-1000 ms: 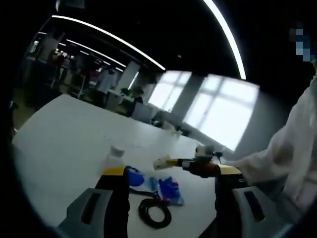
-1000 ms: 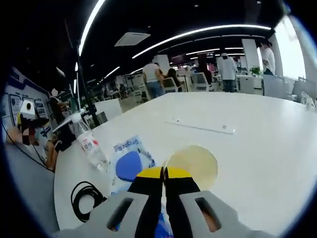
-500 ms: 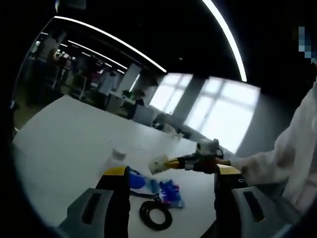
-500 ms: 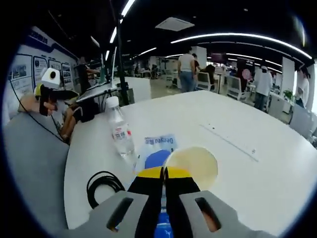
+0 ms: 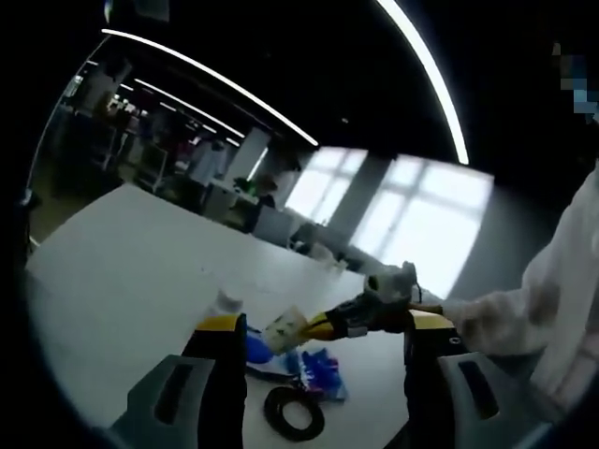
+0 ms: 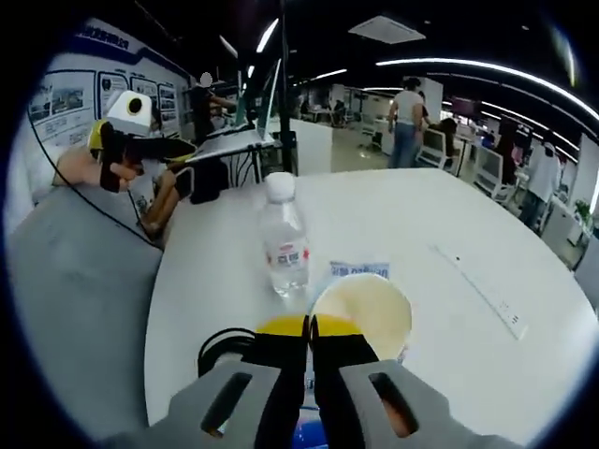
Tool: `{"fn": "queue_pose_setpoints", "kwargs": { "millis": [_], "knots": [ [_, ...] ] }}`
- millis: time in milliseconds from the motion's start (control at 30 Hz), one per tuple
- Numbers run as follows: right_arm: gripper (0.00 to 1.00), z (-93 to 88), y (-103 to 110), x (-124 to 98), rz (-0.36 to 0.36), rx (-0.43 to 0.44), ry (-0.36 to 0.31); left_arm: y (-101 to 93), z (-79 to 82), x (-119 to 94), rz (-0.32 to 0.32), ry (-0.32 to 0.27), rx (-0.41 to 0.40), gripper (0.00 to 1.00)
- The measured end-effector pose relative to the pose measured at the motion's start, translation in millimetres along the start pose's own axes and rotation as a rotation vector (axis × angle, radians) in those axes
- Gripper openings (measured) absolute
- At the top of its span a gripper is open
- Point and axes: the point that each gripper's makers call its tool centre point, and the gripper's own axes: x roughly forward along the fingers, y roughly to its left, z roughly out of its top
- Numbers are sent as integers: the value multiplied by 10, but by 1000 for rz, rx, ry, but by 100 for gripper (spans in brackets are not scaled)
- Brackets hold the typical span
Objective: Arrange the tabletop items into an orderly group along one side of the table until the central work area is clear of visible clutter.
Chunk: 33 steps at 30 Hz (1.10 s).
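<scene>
Coiled black cable [image 6: 217, 348]: in the right gripper view partly hidden behind the right gripper's [image 6: 310, 327] grey body; only an arc of its loop shows.
Blue-printed white packet [image 6: 360, 269]: mostly covered by the round pale-yellow lid [image 6: 361, 314]; print too small to read.
Blue items [image 5: 314, 362] on the white worktop [image 5: 122, 281]: blurred in the left gripper view, kind cannot be told.
Clear plastic water bottle [image 5: 225, 303]: lower part hidden behind the left gripper's yellow-tipped fingers [image 5: 221, 324].
Person's white sleeve [image 5: 552, 290]: cut off by the picture's right edge.
Bottle label [image 6: 287, 255]: text too small to read.
</scene>
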Motion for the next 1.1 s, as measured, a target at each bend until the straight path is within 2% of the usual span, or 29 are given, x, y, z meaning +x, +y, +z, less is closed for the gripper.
{"fn": "queue_pose_setpoints", "kwargs": {
  "millis": [167,333,467,767,900,1100],
  "knots": [
    [0,84,102,37,32,-19,14,5,19,3,-1,-4,-1,64],
    [0,105,97,104,60,-17,43,20,29,5,-2,-5,-3,63],
    [0,61,191,138,99,-58,120,33,35,-14,2,-5,-4,63],
    [0,-3,302,339,128,-69,206,91,32,-18,16,-4,-12,63],
    [0,-41,309,522,143,-117,241,100,51,-29,20,-11,-13,62],
    [0,-133,438,617,167,-173,305,157,61,-61,38,-15,-23,62]
  ]
}}
